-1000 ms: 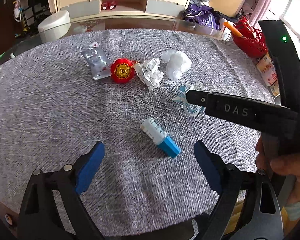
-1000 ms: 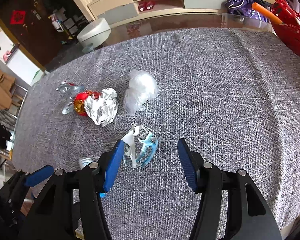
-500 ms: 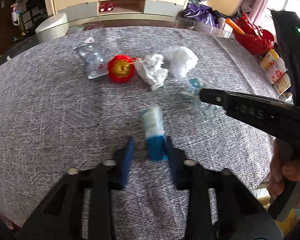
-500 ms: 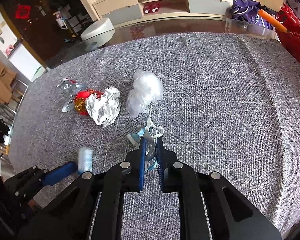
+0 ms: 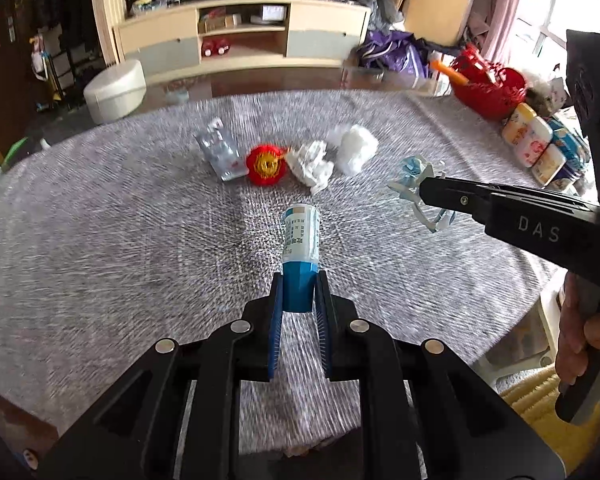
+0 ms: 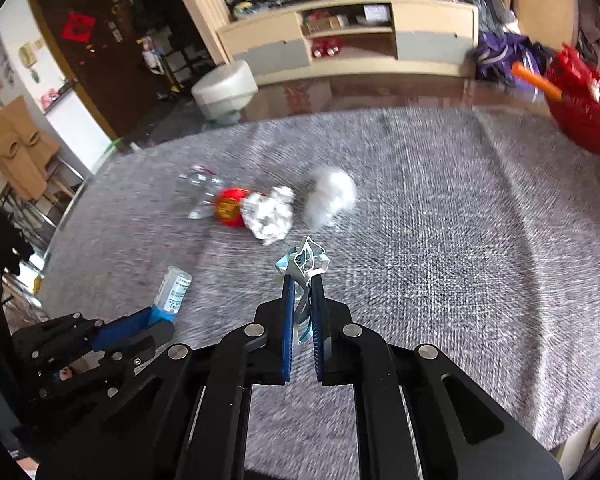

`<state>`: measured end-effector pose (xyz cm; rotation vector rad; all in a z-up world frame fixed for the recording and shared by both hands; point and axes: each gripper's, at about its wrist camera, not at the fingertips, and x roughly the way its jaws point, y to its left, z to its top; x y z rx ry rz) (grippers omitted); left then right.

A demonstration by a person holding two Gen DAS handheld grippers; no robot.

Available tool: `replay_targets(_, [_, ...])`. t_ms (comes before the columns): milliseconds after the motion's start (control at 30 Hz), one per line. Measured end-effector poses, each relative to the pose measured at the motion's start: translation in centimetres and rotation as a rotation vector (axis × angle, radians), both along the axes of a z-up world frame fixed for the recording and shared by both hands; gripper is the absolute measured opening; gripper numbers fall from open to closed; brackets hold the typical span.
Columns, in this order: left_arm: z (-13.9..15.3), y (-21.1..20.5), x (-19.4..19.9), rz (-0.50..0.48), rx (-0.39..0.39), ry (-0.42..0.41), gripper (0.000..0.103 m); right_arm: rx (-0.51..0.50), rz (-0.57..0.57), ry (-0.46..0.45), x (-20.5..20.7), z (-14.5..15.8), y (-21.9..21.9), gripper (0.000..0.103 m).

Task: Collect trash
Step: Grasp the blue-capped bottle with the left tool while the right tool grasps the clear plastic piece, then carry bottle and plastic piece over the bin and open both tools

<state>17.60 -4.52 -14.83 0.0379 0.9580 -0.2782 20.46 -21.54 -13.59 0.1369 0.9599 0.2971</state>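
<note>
A small white bottle with a blue cap is lifted off the grey tablecloth. My left gripper is still closing, its pads pressing on the blue cap. In the right wrist view the left gripper and the bottle appear at lower left. My right gripper is shut on a crumpled blue-and-white plastic wrapper, which sticks out past its tips. A silver foil pouch, a red round ornament, crumpled white paper and a white plastic wad lie in a row further back.
A red basket and several packets stand at the table's right edge. A person's hand grips the right tool's handle. Beyond the table are a white stool and a low cabinet.
Both grippers closed, the left on the bottle's blue cap, the right on the plastic wrapper. Both have since risen, lifting their items off the cloth.
</note>
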Motion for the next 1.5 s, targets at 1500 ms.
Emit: replay_targets(1500, [-11.6,2.2,-17.1,0.015,-0.082,0.225,0.014,0.001,0.047,0.244,-15.9,-12.1,3.1,0.012])
